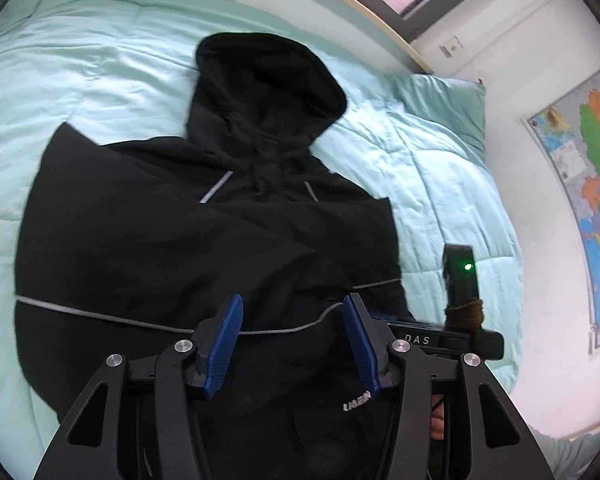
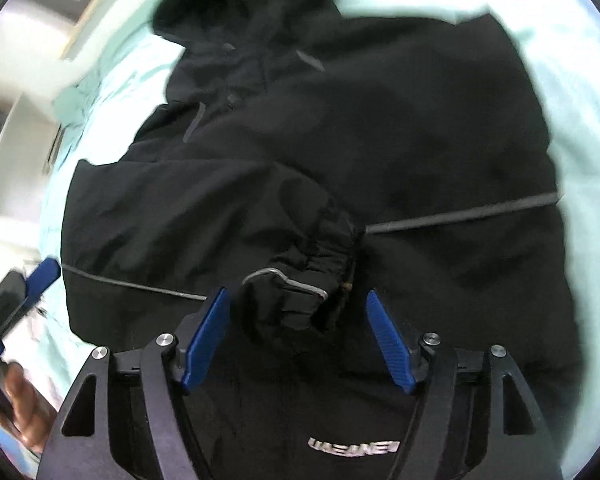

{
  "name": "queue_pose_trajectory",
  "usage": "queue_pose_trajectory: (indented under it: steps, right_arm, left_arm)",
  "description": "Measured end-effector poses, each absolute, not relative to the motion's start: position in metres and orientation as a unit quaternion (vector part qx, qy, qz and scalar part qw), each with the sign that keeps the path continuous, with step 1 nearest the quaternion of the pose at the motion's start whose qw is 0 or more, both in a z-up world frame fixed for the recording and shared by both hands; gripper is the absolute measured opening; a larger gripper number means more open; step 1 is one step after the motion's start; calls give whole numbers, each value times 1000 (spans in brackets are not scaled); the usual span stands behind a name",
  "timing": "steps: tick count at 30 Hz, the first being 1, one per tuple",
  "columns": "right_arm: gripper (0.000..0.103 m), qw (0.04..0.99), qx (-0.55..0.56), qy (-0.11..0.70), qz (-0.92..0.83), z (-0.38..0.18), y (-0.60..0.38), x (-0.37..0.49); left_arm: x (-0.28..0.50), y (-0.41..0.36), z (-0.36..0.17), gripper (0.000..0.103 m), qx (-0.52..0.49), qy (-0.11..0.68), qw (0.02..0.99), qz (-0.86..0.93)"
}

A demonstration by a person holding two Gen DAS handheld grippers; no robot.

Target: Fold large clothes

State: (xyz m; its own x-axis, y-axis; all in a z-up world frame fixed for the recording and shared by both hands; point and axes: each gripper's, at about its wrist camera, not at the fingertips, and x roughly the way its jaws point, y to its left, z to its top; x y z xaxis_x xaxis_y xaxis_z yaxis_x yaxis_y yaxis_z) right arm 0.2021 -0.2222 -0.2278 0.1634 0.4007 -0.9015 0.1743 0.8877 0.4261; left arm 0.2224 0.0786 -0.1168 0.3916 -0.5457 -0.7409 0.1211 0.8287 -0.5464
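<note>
Mint-green bedding (image 1: 100,80) carries a black hooded jacket (image 1: 160,232), spread flat with both sleeves crossed over its chest. Left gripper (image 1: 292,344) and right gripper (image 2: 300,336) hover above it, jaws released and empty. Best practice: pinch the hem corners evenly before folding upward.

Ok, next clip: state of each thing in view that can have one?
Black jacket: spread flat on the bed, front up, both sleeves folded across the chest.
Hood: laid out flat above the collar.
Sleeve cuff: bunched, between the right tool's pads, not pinched.
Left tool: open, empty.
Right tool: open.
Quilt: lightly wrinkled.
</note>
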Motion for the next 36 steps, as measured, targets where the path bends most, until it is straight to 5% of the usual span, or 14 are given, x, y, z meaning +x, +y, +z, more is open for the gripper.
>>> queue_pose_trajectory:
  steps: [4, 10, 13, 15, 22, 24, 26, 27, 31, 33, 36]
  right_arm:
    - [31, 753, 211, 617, 88, -211, -215, 199]
    - [24, 847, 88, 523, 38, -108, -231, 186]
    - [24, 854, 68, 516, -7, -99, -266, 181]
    - [14, 846, 32, 529, -59, -115, -284, 182]
    - [16, 792, 149, 590, -32, -179, -327, 184]
    - [30, 798, 152, 583, -15, -172, -316, 182]
    - [59, 807, 139, 575, -11, -166, -307, 183]
    - [60, 809, 131, 573, -8, -166, -302, 186]
    - [60, 779, 155, 607, 7, -201, -294, 204]
    - [32, 773, 176, 609, 27, -211, -289, 212]
    - [25, 811, 117, 573, 23, -173, -278, 204]
  left_arm:
    - [220, 87, -114, 54, -197, 505, 822, -176]
    - [226, 103, -112, 54, -185, 491, 840, -136]
    - [236, 105, -129, 54, -178, 493, 844, -113]
    - [247, 105, -156, 54, -173, 514, 835, -91]
    - [269, 108, -217, 54, -177, 554, 812, -50]
    - [270, 104, -214, 54, -160, 556, 814, -52]
    - [269, 101, -214, 54, -142, 559, 815, -56]
    - [269, 100, -214, 54, -137, 559, 815, -57]
    - [267, 101, -211, 54, -142, 560, 815, -57]
    - [267, 103, -207, 54, -149, 558, 814, -54]
    - [262, 110, -191, 54, -156, 542, 824, -50]
